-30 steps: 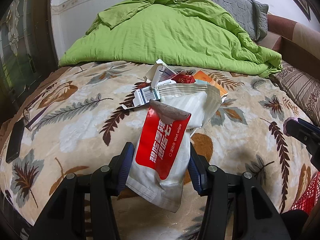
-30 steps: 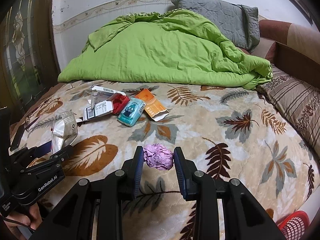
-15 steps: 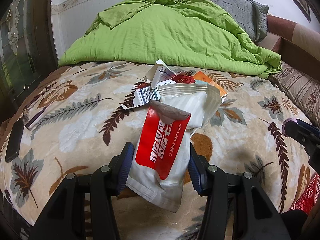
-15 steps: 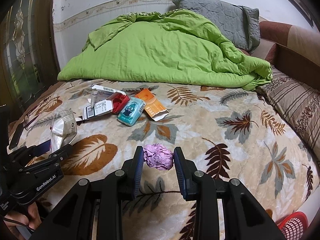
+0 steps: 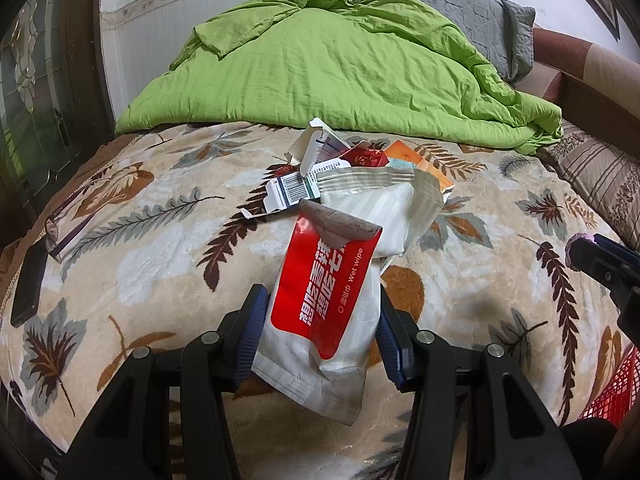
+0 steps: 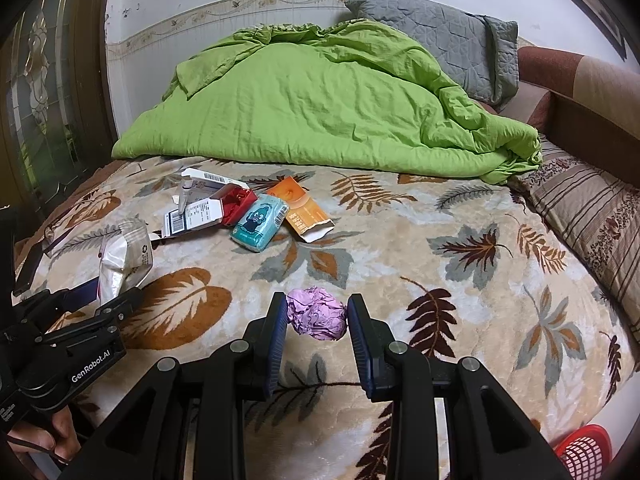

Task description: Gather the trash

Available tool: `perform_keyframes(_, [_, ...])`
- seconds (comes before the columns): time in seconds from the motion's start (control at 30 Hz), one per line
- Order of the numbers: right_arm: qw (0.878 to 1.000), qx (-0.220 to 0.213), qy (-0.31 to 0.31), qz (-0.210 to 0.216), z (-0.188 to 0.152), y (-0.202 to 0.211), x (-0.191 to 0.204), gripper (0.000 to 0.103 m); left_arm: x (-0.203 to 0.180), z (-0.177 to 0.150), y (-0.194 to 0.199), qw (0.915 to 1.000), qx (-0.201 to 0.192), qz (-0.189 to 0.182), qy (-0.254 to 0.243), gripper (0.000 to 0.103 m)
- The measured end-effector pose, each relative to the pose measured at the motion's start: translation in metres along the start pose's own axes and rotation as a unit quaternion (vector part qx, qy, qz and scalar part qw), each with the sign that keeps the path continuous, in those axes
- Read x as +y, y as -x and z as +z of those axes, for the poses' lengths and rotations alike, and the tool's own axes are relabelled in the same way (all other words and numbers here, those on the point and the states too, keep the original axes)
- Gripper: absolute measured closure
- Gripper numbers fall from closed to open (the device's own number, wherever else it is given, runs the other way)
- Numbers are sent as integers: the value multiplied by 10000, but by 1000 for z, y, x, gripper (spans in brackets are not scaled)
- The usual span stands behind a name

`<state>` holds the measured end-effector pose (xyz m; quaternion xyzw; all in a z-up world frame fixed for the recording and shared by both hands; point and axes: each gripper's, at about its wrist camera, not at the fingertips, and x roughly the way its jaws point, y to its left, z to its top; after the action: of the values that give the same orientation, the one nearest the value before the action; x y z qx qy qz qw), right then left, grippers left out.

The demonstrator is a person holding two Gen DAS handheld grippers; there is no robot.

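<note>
My left gripper (image 5: 320, 320) is shut on a white and red wet wipe packet (image 5: 336, 280) and holds it above the leaf-patterned bed; the packet also shows in the right wrist view (image 6: 124, 256). My right gripper (image 6: 316, 316) is shut on a crumpled purple paper ball (image 6: 316, 316), whose edge shows in the left wrist view (image 5: 576, 238). More trash lies mid-bed: a white barcode carton (image 6: 196, 212), a red packet (image 6: 236, 204), a teal tissue pack (image 6: 260, 222) and an orange box (image 6: 304, 210).
A green quilt (image 6: 320, 100) and grey pillow (image 6: 448, 36) fill the back of the bed. A striped pillow (image 6: 592, 216) lies at right. A red basket (image 6: 588, 456) sits low right off the bed. A dark phone (image 5: 28, 284) and glasses (image 5: 60, 228) lie at the left edge.
Hardly anything: both grippers keep their holds, and the right gripper has drifted very slightly in the left wrist view.
</note>
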<state>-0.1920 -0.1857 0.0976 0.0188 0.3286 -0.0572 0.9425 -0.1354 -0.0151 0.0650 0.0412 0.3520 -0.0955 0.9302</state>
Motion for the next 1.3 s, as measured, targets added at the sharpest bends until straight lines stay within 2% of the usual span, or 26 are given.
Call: perform_keyframes(1.3, [10000,-1,14,1,1,1,-1,70,-4,0,1,10000,-8,5,-15,52])
